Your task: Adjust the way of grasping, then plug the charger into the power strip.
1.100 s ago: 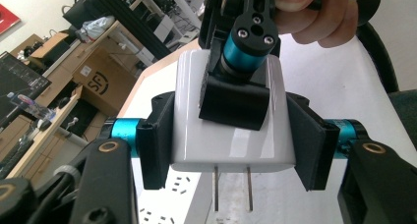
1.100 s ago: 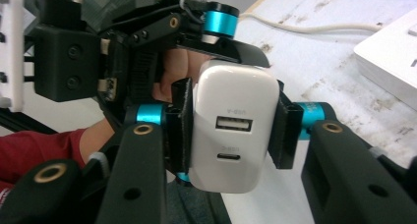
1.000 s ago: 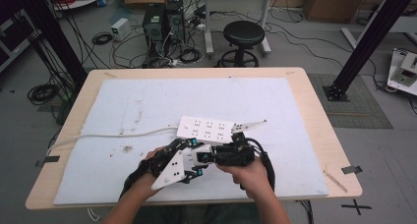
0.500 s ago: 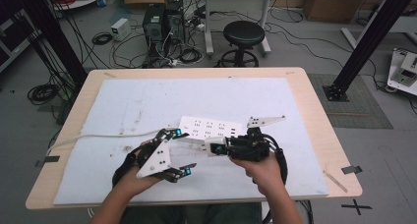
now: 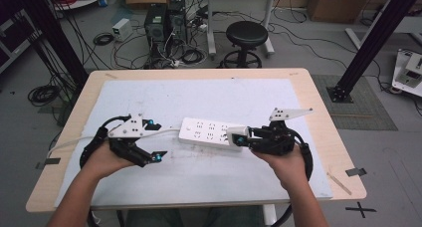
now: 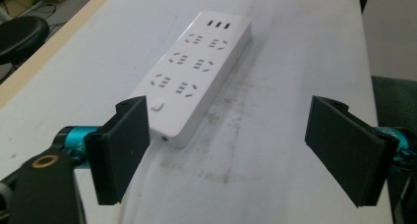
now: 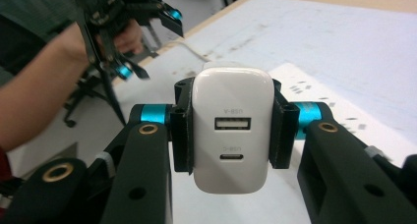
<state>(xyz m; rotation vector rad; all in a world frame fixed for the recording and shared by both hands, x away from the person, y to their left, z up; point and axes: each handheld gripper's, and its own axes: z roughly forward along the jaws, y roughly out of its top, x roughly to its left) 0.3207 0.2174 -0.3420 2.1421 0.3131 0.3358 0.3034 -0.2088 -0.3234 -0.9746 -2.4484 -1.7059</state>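
Charger (image 7: 233,129), a white USB wall adapter with one USB-A and one USB-C port on its face, is the thing being handled, and it is destined, by all appearance, for the power strip (image 5: 210,131).

Going from left to right in the high view: the left gripper (image 5: 153,140) is held just off the left end of the power strip, at the side where the white cord (image 5: 69,143) leaves it. Its jaws are spread wide and nothing is gripped between them. In the left gripper view the switch end of the strip is seen just ahead of the left-hand jaw, apart from both pads, and the stained white mat (image 6: 295,47) lies between them.

The power strip lies flat on the mat between the two grippers, sockets upward.

The right gripper (image 5: 240,137) is clamped on the charger; in the right gripper view the adapter is squeezed at its two flanks by the black pads (image 7: 281,130), ports facing the camera. In the high view the adapter is carried at the right end of the strip; whether it touches the strip cannot be told.

The step in hand is judged to be the carrying of the charger to a socket. For the next move the prongs are to be lined up over a matching socket and pressed straight down, while the strip is probably to be steadied by the free left gripper so that it does not slide.
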